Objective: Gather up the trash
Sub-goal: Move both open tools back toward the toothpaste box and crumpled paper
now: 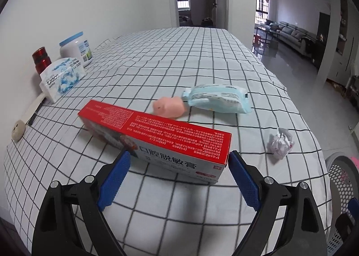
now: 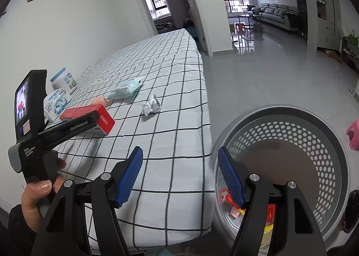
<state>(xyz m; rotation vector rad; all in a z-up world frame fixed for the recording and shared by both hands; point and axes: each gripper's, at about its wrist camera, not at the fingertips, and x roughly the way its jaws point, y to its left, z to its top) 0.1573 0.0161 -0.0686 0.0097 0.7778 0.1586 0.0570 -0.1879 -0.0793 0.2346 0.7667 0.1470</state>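
**Grippers spread at table's edge, red carton between left pads**

Blue pads (image 1: 116, 175) of the left gripper (image 1: 178, 164) stand wide apart on either side of the near end of a long red toothpaste box (image 1: 157, 132), which lies flat on the checked tablecloth (image 1: 179, 58); whether either pad touches the carton cannot be told, and nothing is pinched. Just beyond the box sits a pink pig-shaped toy (image 1: 169, 106), its far side against a pale blue wipes packet (image 1: 218, 98). A crumpled paper ball (image 1: 281, 144) lies apart, near the table's right edge. Along the wall stand a tissue pack (image 1: 62, 78), a white jar with a blue lid (image 1: 76, 48) and a red canister (image 1: 41, 60).

From the right wrist view, the right gripper (image 2: 180, 170) is likewise open and holds nothing, poised over the table's corner and the rim of a grey perforated waste basket (image 2: 325, 155) on the floor beside the table. Red, yellow and pink scraps (image 2: 269, 213) lie at the basket's bottom. The person's left hand (image 2: 42, 190) grips the handle of the other tool, whose arm reaches to the red box. A pink stool (image 2: 353, 132) stands on the tiled floor past the basket.
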